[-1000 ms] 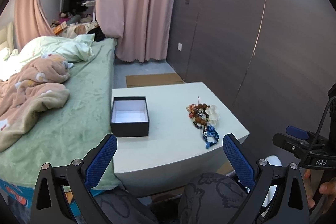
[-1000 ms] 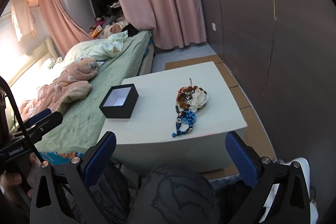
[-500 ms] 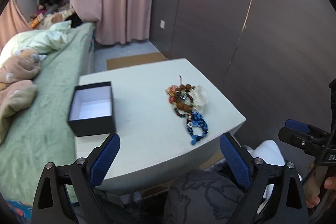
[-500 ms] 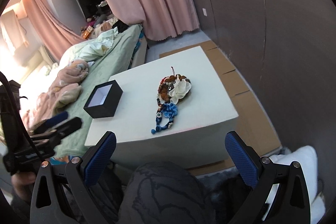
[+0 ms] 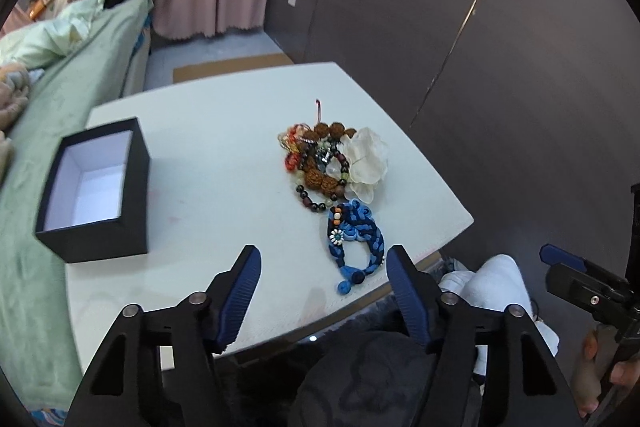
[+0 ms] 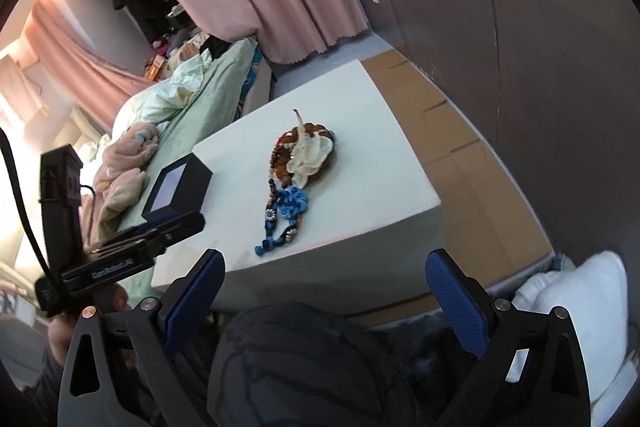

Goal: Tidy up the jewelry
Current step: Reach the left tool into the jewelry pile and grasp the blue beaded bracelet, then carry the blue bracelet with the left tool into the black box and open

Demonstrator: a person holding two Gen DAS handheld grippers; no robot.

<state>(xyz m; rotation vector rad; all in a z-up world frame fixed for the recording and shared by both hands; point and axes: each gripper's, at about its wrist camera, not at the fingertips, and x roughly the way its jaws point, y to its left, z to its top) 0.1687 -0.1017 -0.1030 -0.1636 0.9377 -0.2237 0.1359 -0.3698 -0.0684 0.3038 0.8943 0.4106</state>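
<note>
With the left hand-held gripper (image 5: 322, 269) held released near the blue bracelet (image 5: 354, 241), the tangled bead pile (image 5: 320, 163) could be dragged off the desk (image 5: 208, 163).

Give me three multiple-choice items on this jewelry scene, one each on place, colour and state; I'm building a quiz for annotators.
1. Where does the blue bracelet lie on the table?
A. inside the box
B. at the near edge, in front of the bead pile
C. on the bed

2. What colour is the box inside?
A. white
B. red
C. green

3. How is the left gripper?
A. shut on the bracelet
B. open, holding nothing
C. shut on the box

Answers: 1 B, the bracelet sits nearest the table edge, below the bead pile. 2 A, black walls surround a white lining. 3 B, its blue pads stand apart with the bracelet lying free on the table.
</note>
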